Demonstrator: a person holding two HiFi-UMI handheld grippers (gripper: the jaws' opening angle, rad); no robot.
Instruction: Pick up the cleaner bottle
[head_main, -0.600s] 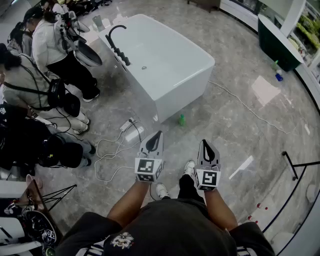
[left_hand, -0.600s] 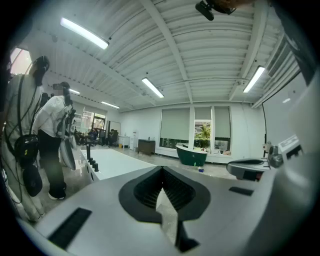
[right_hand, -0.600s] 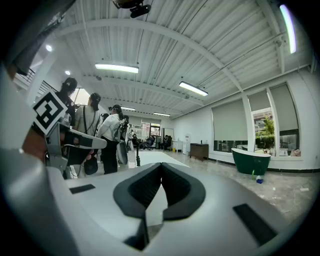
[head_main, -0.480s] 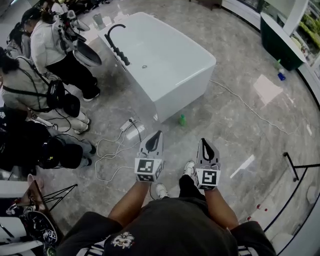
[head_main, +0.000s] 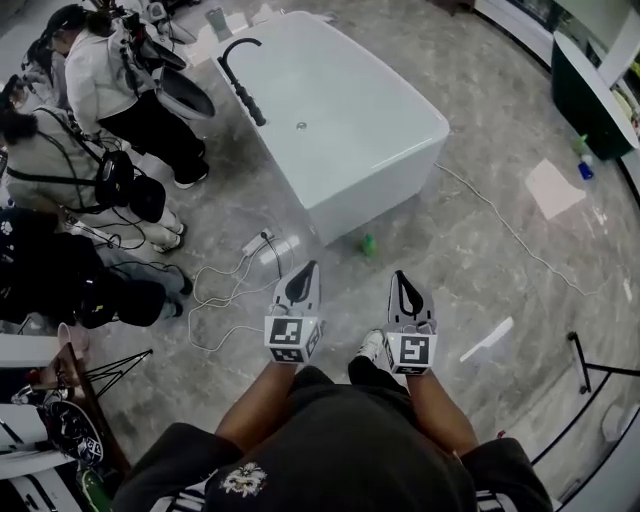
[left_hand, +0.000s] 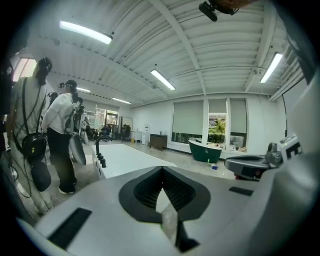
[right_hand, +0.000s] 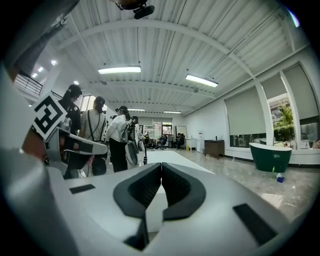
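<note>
A small green cleaner bottle (head_main: 368, 243) stands on the grey floor just off the near corner of the white bathtub (head_main: 340, 130). In the head view my left gripper (head_main: 311, 266) and right gripper (head_main: 398, 275) are held side by side at waist height, pointing toward the tub, short of the bottle. Both are shut and hold nothing. The jaws also meet with no gap in the left gripper view (left_hand: 161, 171) and the right gripper view (right_hand: 161, 166). Both gripper views look level across the room, and the green bottle is hidden in them.
Several people with gear stand at the left beside the tub (head_main: 110, 90). A power strip (head_main: 255, 243) and white cables (head_main: 225, 300) lie on the floor ahead left. A dark green tub (head_main: 595, 95) and two more bottles (head_main: 583, 165) are at the far right.
The person has stepped a little toward the tub, so the floor scene has slid in the head view. Both grippers stay shut and side by side.
</note>
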